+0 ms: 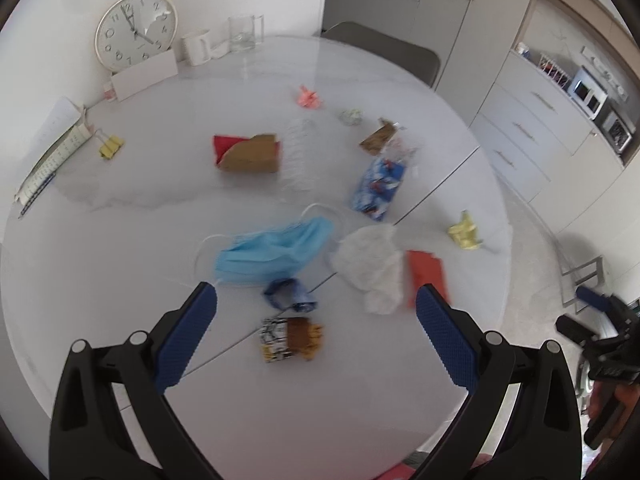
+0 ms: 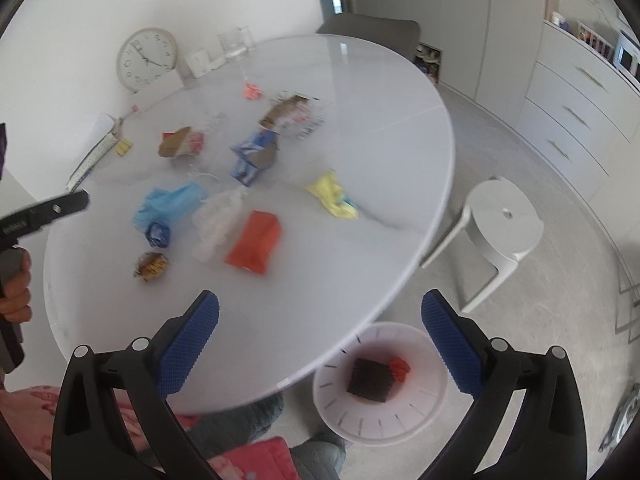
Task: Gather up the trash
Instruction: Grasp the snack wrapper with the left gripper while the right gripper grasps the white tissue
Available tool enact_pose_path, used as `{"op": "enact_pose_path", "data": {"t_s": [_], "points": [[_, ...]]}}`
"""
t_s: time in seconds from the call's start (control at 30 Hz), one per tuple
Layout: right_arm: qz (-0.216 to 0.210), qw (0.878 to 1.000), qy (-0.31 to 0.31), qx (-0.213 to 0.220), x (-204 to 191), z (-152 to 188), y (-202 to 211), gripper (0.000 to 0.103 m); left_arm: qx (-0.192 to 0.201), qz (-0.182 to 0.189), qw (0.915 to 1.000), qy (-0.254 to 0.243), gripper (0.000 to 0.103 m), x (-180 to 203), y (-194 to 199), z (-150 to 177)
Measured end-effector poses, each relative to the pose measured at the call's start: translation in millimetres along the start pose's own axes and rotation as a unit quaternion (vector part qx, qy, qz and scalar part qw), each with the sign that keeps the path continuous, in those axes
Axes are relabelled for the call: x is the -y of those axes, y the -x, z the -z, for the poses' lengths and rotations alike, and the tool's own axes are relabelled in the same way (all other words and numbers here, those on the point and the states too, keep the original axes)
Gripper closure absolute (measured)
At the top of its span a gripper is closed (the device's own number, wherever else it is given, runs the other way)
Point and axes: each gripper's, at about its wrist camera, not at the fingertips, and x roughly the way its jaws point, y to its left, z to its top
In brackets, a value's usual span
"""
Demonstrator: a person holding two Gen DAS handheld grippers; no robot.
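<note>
Trash lies scattered on the round white table (image 1: pixel 120 240): a blue face mask (image 1: pixel 276 250), a crumpled white tissue (image 1: pixel 372 264), a red packet (image 1: pixel 426 276), a blue wrapper (image 1: pixel 290 296), a brown snack wrapper (image 1: pixel 292 338), a yellow wrapper (image 1: pixel 464 232), a blue-white packet (image 1: pixel 378 188). My left gripper (image 1: pixel 316 304) is open and empty above the near wrappers. My right gripper (image 2: pixel 320 312) is open and empty over the table's near edge (image 2: pixel 360 320). A white bin (image 2: pixel 380 384) on the floor below holds a dark piece and a red scrap.
A clock (image 1: pixel 136 30), a mug (image 1: pixel 198 46), a glass (image 1: pixel 244 34), a notebook (image 1: pixel 52 148) and a yellow clip (image 1: pixel 111 147) sit at the table's far left. A white stool (image 2: pixel 496 232) stands right of the table. Cabinets line the far wall.
</note>
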Motion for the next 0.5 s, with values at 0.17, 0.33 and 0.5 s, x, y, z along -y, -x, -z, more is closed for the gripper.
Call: {"op": "enact_pose_path", "data": {"t_s": [0.17, 0.33, 0.5], "points": [[-0.018, 1.000, 0.020, -0.007, -30.3, -12.3, -22.6, 0.003, -0.022, 0.005, 0.9998, -0.001, 0.008, -16.9, -19.3, 11.0], [-0.029, 0.998, 0.039, -0.029, -55.1, -19.9, -53.6, 0.003, -0.048, 0.014, 0.9987, -0.007, 0.008, -23.0, -48.2, 26.9], [-0.032, 0.997, 0.050, -0.048, -69.4, -22.7, -76.9, 0.003, -0.077, 0.022, 0.9967, -0.016, 0.014, -25.4, -81.6, 42.0]]}}
